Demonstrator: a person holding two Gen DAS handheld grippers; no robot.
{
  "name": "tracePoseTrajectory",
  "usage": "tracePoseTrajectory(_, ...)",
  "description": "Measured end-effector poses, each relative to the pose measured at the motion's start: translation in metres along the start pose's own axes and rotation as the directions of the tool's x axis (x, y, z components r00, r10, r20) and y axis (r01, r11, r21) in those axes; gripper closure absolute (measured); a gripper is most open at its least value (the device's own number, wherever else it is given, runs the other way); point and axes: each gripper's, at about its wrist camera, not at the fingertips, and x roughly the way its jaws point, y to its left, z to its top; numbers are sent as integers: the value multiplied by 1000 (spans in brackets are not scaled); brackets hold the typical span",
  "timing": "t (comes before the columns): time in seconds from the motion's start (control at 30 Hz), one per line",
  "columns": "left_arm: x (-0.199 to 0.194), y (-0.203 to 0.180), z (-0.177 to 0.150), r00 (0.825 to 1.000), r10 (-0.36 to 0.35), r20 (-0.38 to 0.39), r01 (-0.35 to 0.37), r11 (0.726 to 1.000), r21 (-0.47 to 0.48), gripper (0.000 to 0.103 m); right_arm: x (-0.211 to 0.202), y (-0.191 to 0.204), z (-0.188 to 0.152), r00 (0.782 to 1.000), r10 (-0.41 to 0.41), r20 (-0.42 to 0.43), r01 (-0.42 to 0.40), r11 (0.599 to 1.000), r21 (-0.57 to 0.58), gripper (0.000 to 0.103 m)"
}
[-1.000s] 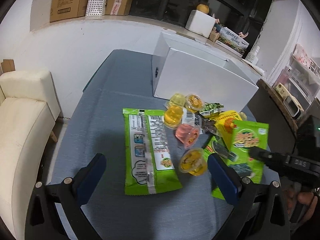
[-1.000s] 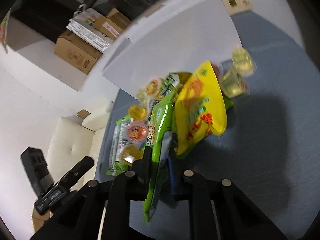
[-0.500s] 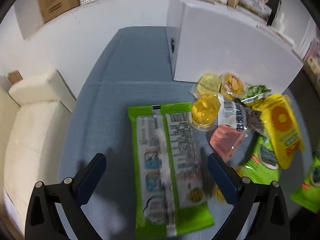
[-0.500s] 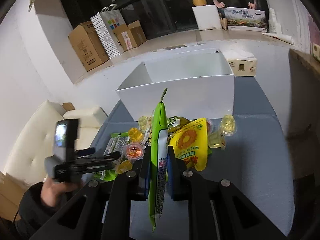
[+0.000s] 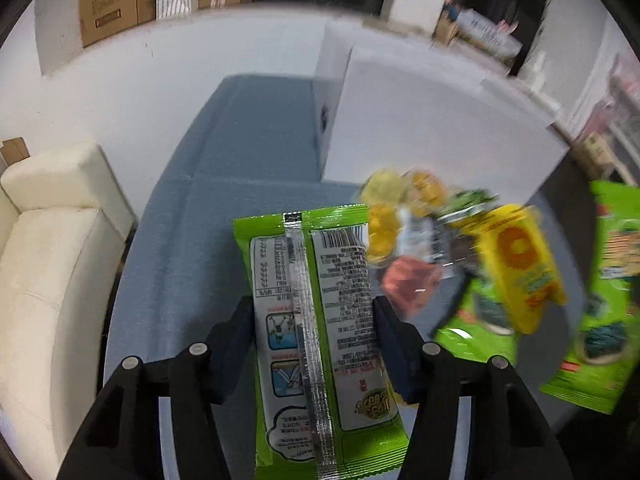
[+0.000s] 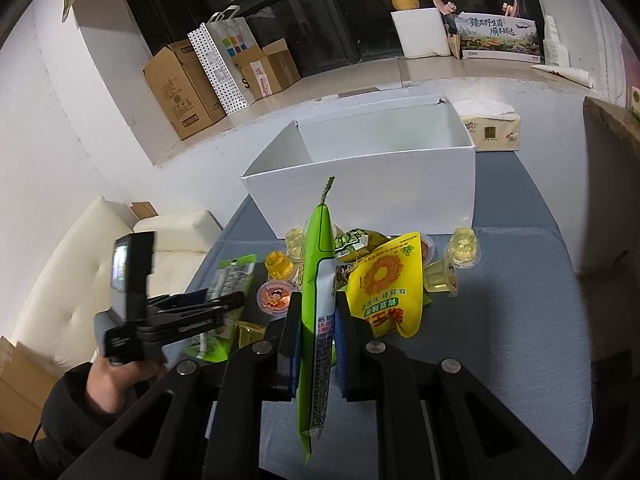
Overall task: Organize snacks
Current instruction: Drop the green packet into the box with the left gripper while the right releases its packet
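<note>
A green snack packet (image 5: 320, 320) lies back-up on the grey-blue table (image 5: 192, 260). My left gripper (image 5: 314, 312) straddles it. Its jaws are closing, the pads right at the packet's two long edges and the film still flat. My right gripper (image 6: 318, 300) is shut on a second green packet (image 6: 318, 280), held on edge above the table; the same packet (image 5: 600, 300) hangs at the right in the left wrist view. Between them lie a yellow packet (image 6: 384, 280) and several jelly cups (image 6: 276, 296). Behind the pile stands an open white box (image 6: 360, 184).
A cream sofa (image 5: 52, 240) stands left of the table. A tissue pack (image 6: 492, 128) sits behind the box. Cardboard boxes (image 6: 180, 88) and a paper bag line the window ledge. A person's hand (image 6: 108, 384) holds the left gripper (image 6: 224, 300).
My left gripper moved forward over the flat green packet and its jaws came in from wide open to the packet's edges. The right gripper rolled its packet upright, lifted it, then held still.
</note>
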Motion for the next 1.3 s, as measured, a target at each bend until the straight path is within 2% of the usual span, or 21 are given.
tracePoseTrajectory(0.1,-33,-8,6,997,-19,76,17,1000,25,40,-1,1,2,1000,-4,10,4,1000,-11,89)
tracePoseTrajectory(0.23,-76,-31,26,981,-65,183,52,996,77,40,-3,0,15,999,-22,36,23,999,-24,89)
tracePoseTrajectory(0.4,-93,-63,66,959,-123,255,86,985,151,40,-13,2,56,993,-52,106,60,995,-74,89)
tracePoseTrajectory(0.5,-82,-81,98,952,-134,273,88,981,174,40,-13,3,89,983,-92,160,110,987,-114,89)
tracePoseTrajectory(0.6,-65,-91,135,950,-127,285,76,980,184,40,-5,-3,124,976,-120,180,142,983,-113,88)
tracePoseTrajectory(0.83,-27,-92,201,954,-110,281,65,985,163,40,35,-21,197,971,-180,158,198,974,-106,88)
tracePoseTrajectory(0.93,-11,-97,217,958,-103,268,57,983,173,40,53,-28,212,965,-221,142,238,965,-111,88)
tracePoseTrajectory(1.03,2,-99,226,960,-95,262,47,982,183,38,68,-38,220,968,-223,118,234,968,-91,88)
tracePoseTrajectory(1.07,6,-98,229,960,-87,268,39,983,181,35,71,-40,221,967,-225,117,235,968,-82,88)
tracePoseTrajectory(1.1,11,-96,230,960,-75,269,28,984,175,28,74,-42,222,966,-229,119,238,968,-75,88)
tracePoseTrajectory(1.13,17,-94,231,965,-61,256,18,986,166,13,78,-45,223,966,-235,110,243,968,-68,84)
tracePoseTrajectory(1.2,26,-91,230,971,-56,233,19,987,158,0,86,-49,222,964,-253,77,257,965,-47,47)
tracePoseTrajectory(1.23,30,-89,228,972,-54,227,18,988,156,0,87,-53,221,969,-236,78,239,971,-27,18)
tracePoseTrajectory(1.27,35,-86,226,975,-46,216,12,988,155,0,86,-55,220,972,-215,92,218,976,-19,13)
tracePoseTrajectory(1.3,37,-85,224,976,-40,213,7,988,153,0,86,-55,219,972,-216,96,219,976,-19,13)
